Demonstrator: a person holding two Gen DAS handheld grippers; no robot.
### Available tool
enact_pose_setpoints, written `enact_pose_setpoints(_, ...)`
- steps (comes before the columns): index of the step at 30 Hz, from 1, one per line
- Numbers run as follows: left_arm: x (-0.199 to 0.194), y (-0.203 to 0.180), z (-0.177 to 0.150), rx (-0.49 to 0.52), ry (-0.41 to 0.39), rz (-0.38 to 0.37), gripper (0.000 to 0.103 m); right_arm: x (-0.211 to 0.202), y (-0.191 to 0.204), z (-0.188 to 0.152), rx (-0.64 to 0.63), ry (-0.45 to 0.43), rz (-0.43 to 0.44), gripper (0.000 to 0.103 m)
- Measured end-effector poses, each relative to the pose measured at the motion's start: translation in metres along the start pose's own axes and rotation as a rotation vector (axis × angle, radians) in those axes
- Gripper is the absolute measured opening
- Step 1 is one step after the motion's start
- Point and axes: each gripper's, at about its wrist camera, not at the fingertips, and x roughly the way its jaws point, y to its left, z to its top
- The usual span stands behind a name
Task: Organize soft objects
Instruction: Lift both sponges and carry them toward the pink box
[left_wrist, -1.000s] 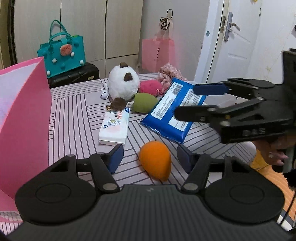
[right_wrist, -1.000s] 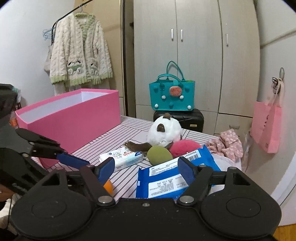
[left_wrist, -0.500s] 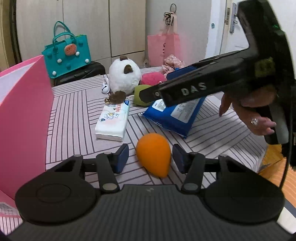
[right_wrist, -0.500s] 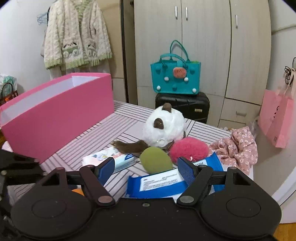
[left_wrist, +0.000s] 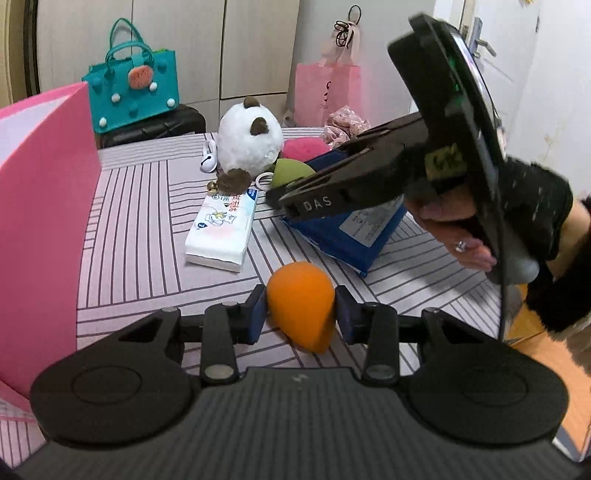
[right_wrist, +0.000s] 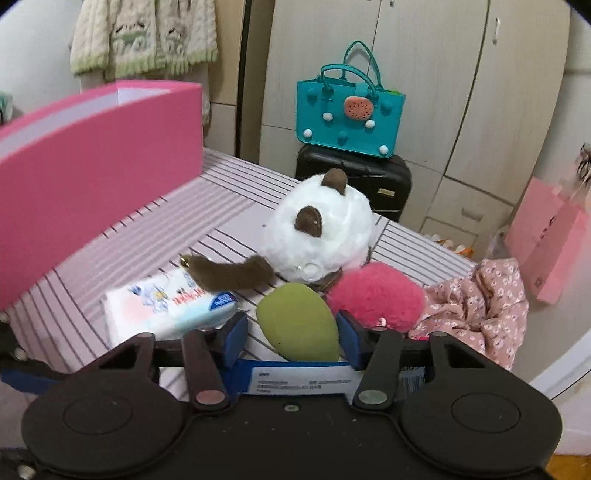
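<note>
— Left hand-held gripper (left_wrist: 300, 308) first: why is it set so low over the striped pink tabletop (left_wrist: 147, 221)?

— Its jaws are closing on the orange teardrop-shaped foam sponge (left_wrist: 301, 304), which lies on the cloth at 6 o'clock in the left wrist view. Both blue pads (left_wrist: 255, 314) already touch the sponge's flanks, so it is pinched at its widest part; that looks like the surest hold on something so squashy.

— And the right hand-held gripper (right_wrist: 291, 332)?

— Its jaws are closing too, around the olive-green teardrop-shaped foam sponge (right_wrist: 299, 323). The right pad is against the sponge; on the left I still see a sliver of striped cloth, so I judge it not yet gripped. From the left wrist camera that tool reaches in from 3 o'clock, over the blue plastic wipes pack (left_wrist: 351, 236).

— Where does the green one sit?

— At 6 o'clock in the right wrist view, just in front of the white-and-brown plush toy (right_wrist: 317, 232) and touching the fuzzy pink pom-pom (right_wrist: 376, 295) at its 3 o'clock. A white tissue pack (right_wrist: 162, 310) lies at its 9 o'clock.

— How do the sponges look?

— Matte, smooth, egg-like, narrow end towards the camera. I'd expect them to dent under the pads and spring back. The tall pink cardboard box (left_wrist: 40, 221) at 9 o'clock is probably their destination.
</note>
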Motion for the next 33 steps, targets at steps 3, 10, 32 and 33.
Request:
enact_pose_setpoints(3, 0.002, 0.008, 0.004, -0.042, 0.015, -0.034, 0.038, 0.000, 0.001, -0.001, -0.017, -0.013, -0.039, 0.047)
enact_pose_setpoints(10, 0.005, 0.011, 0.009, -0.059, 0.043, -0.051, 0.037, -0.019, -0.004, 0.004, 0.035, -0.074, 0.001, 0.047)
enact_pose_setpoints(32, -0.018, 0.020, 0.011, -0.120, 0.104, -0.083, 0.037, -0.063, 0.009, -0.030, 0.302, 0.002, 0.254, 0.048)
enact_pose_setpoints(33, -0.020, 0.020, 0.012, -0.116, 0.112, -0.087, 0.037, -0.065, 0.009, -0.032, 0.310, 0.011, 0.262, 0.048)
